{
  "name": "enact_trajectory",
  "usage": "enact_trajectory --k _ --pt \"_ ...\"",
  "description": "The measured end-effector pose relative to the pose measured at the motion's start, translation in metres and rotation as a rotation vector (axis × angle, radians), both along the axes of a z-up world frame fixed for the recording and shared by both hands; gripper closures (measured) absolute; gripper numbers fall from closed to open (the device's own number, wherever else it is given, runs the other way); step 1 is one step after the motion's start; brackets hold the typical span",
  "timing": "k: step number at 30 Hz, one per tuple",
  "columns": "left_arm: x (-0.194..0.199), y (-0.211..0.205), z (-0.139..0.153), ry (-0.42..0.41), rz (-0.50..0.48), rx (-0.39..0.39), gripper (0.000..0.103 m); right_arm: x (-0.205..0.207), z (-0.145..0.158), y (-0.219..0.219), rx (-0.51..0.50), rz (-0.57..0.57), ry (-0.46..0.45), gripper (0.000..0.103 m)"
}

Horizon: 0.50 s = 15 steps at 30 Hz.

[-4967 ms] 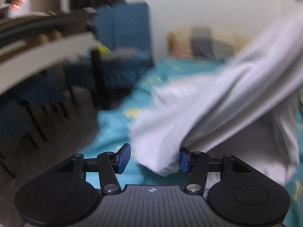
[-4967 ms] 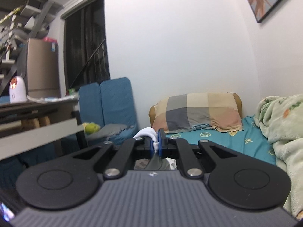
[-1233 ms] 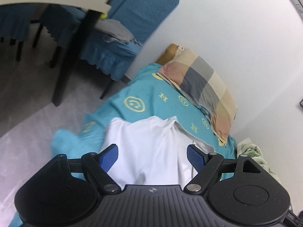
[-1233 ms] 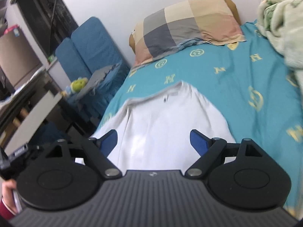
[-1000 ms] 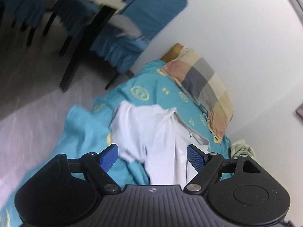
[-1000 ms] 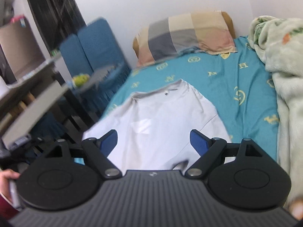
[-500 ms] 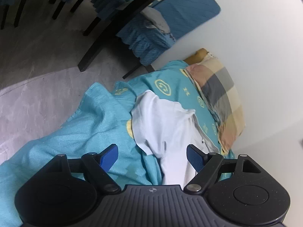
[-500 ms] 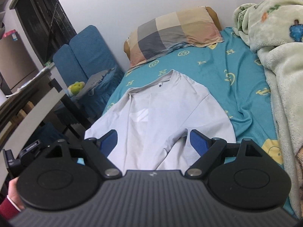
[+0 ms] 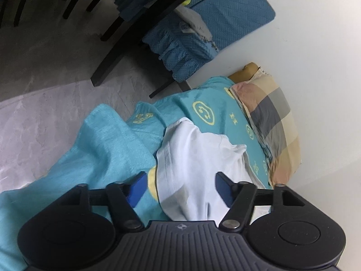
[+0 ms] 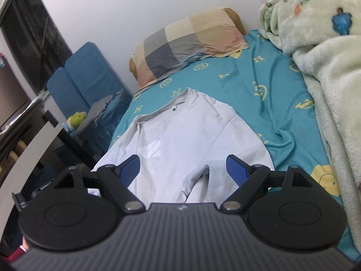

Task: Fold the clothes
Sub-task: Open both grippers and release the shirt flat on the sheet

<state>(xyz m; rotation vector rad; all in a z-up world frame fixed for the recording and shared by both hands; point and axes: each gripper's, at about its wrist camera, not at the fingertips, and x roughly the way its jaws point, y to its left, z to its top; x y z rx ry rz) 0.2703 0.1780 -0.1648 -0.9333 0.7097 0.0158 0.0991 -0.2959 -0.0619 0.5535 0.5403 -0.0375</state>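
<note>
A white T-shirt [image 10: 180,140] lies spread on the teal bedsheet [image 10: 266,72], collar toward the checked pillow. In the left wrist view its left sleeve [image 9: 180,158] hangs near the bed's edge. My left gripper [image 9: 180,187] is low over that sleeve; its jaws are closing with the sleeve cloth between them, and the pads are apart from it. My right gripper [image 10: 183,169] hovers open above the shirt's right sleeve and side, nothing pressed between its blue pads.
A checked pillow [image 10: 191,40] lies at the head of the bed. A pale fleece blanket [image 10: 327,56] is heaped along the right. Blue-covered chairs [image 9: 203,27] and a dark table leg [image 9: 126,33] stand on the grey floor [image 9: 45,94] left of the bed.
Both grippers have sunk toward the shirt. The left one moved toward the sleeve at the bed's edge and its jaws narrowed. The right stayed wide open.
</note>
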Motion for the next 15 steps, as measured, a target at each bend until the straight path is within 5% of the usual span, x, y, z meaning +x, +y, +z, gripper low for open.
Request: enact_trajectory --k 6,8,15 --pt "0.034 -0.010 -0.018 0.016 -0.036 -0.015 0.069 0.020 -0.014 -0.002 0.017 -0.005 0.036 0.018" --pt "0.046 -0.015 -0.018 0.052 -0.051 0.038 0.102 0.026 -0.017 -0.001 0.011 -0.006 0.041 0.018" --pt "0.088 0.000 0.046 0.010 -0.032 0.319 0.102 0.038 -0.021 -0.002 -0.012 -0.045 0.046 0.018"
